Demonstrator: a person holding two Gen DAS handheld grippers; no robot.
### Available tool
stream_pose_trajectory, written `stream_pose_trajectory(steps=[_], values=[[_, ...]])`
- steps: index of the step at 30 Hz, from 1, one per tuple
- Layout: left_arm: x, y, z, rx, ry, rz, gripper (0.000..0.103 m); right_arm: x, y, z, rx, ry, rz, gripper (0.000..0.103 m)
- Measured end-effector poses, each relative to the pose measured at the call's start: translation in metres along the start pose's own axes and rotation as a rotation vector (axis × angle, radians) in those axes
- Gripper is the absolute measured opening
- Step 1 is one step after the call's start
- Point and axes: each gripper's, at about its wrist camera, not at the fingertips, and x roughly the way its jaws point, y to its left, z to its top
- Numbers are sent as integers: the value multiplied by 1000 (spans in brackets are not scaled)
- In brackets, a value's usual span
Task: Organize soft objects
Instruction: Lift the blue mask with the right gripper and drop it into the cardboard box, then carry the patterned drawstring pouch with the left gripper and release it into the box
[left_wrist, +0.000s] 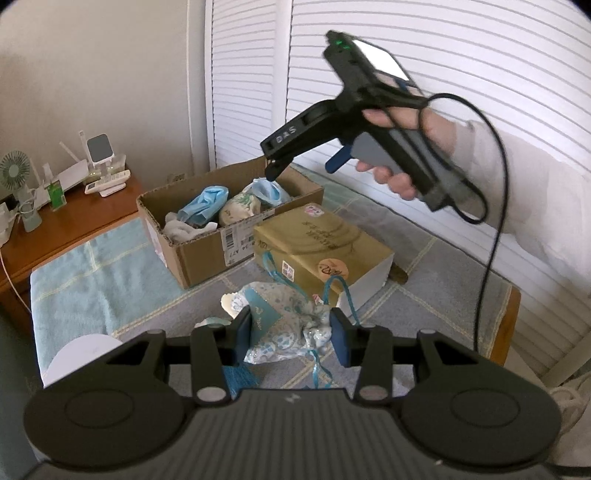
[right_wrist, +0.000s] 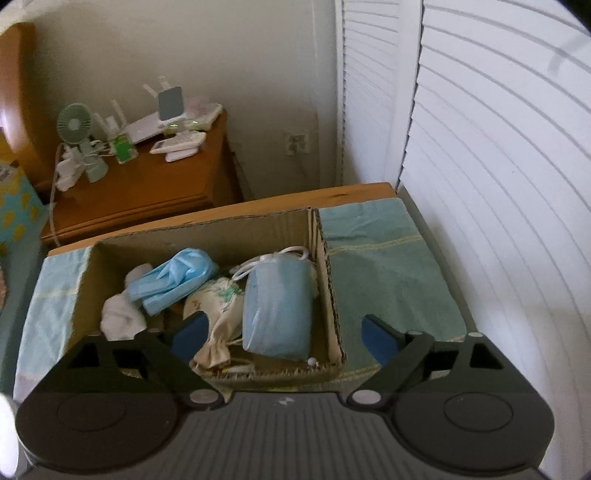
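My left gripper is shut on a patterned blue-and-white drawstring pouch, held low over the towel-covered table. An open cardboard box behind it holds a blue mask bundle, a white sock, a cream pouch and a light blue pouch. My right gripper hangs over the box's far side in the left wrist view. In the right wrist view my right gripper is open and empty above the box, over the light blue pouch, the cream pouch and the blue mask bundle.
A gold gift box stands right of the cardboard box. A wooden nightstand with a small fan and chargers stands at the left. White louvred doors run behind. A white roll lies near the left front.
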Motion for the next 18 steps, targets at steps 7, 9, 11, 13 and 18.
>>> stream_pose_trajectory(steps=[7,9,11,13,18], values=[[5,-3,9,-4,21,6,43,-30,-15,-27,2,-41,71,103],[6,-4,12,-7,29,12,43,-40,-17,-38,-16,-65,72,103],[7,-4,16,-12,36,13,43,-49,-20,-50,-41,-101,57,103],[7,-4,19,-17,41,12,43,-57,-25,-62,-60,-134,42,103],[9,3,38,-58,53,-5,43,-72,-49,-90,-24,-167,84,103]])
